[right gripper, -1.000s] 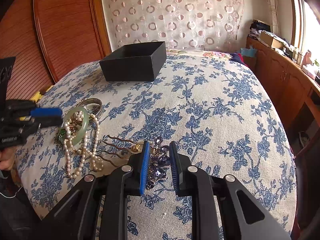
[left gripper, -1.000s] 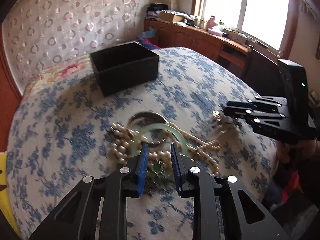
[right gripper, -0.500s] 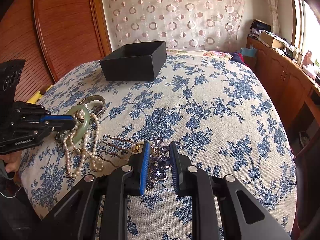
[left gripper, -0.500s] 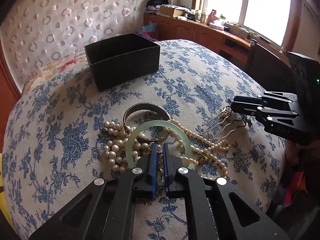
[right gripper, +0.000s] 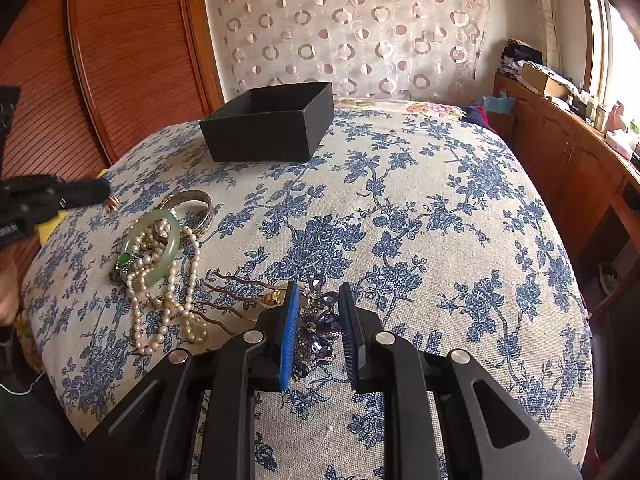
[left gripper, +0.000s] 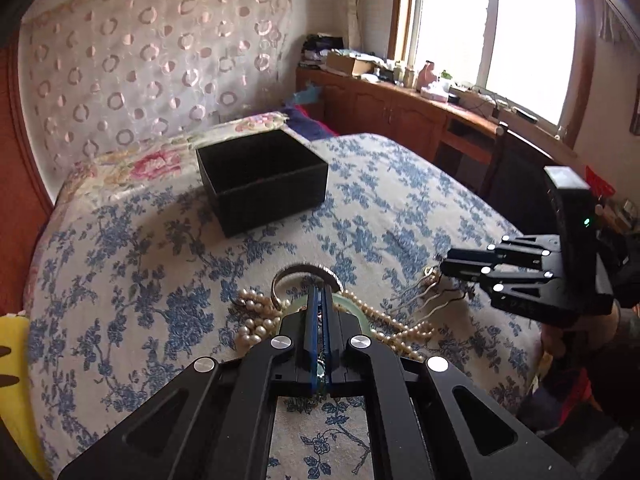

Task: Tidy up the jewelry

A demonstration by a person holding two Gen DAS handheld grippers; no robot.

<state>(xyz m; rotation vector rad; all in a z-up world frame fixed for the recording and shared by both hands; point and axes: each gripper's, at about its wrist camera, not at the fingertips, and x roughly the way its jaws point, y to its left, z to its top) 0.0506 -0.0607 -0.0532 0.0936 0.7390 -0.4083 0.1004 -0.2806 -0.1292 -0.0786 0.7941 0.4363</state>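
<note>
A jewelry pile lies on the blue-flowered bedspread [right gripper: 420, 208]: pearl necklace [right gripper: 160, 320] [left gripper: 256, 320], jade bangle [right gripper: 172, 248] [left gripper: 354, 305], silver bangle [right gripper: 200, 204] [left gripper: 304, 270] and a green gem pendant [right gripper: 127, 259]. My left gripper [left gripper: 319, 291] [right gripper: 105, 193] hovers above the pile, shut on a small gold piece [right gripper: 113, 202] that pokes from its tip. My right gripper [right gripper: 319, 288] [left gripper: 450, 266] is shut on the purple flower [right gripper: 316, 328] of a hair comb, whose brown tines [right gripper: 224, 292] [left gripper: 424, 304] rest on the bed. An open black box [left gripper: 264, 196] [right gripper: 260, 140] stands farther back.
A wooden headboard [right gripper: 132, 60] rises on the left and a patterned curtain [right gripper: 360, 32] hangs behind the bed. A cluttered wooden cabinet [left gripper: 400, 112] runs under the window on the right. A yellow object [left gripper: 12, 360] lies past the bed's left edge.
The left gripper's jaws closed over the jewelry pile and then lifted up and away from it. The right gripper and the hair comb stayed where they were.
</note>
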